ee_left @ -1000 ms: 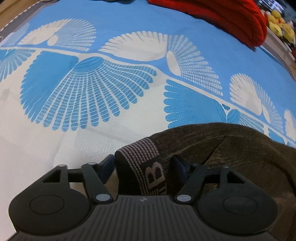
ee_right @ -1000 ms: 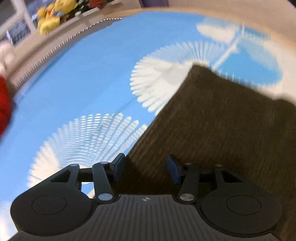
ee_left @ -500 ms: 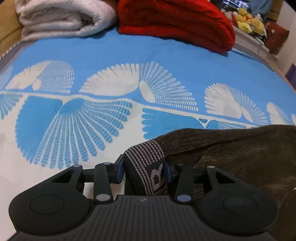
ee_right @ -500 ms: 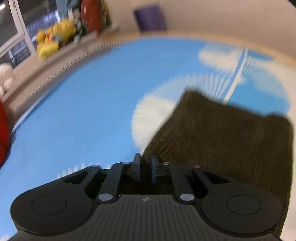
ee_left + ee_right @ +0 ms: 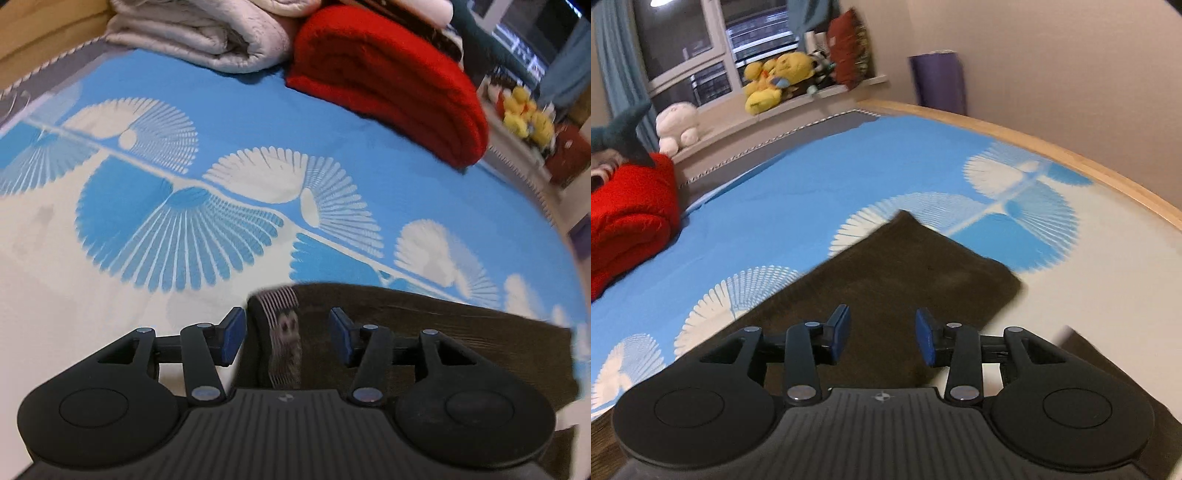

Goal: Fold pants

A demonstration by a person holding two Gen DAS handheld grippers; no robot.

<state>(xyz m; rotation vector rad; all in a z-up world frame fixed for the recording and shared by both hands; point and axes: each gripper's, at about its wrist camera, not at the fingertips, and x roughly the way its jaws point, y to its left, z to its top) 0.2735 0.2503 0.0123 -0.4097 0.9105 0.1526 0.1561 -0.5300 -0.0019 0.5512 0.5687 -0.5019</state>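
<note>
Now | left hand-held gripper (image 5: 284,334) opening, tilted down over pants (image 5: 424,332)

Lettering on the pants' waistband (image 5: 282,328) is too blurred to read.

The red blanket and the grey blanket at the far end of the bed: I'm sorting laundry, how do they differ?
The red blanket is bright and fuzzy; the grey blanket is pale and smoother. The red one lies right of the grey one in the left wrist view. Both are folded, resting on the blue patterned sheet.
</note>
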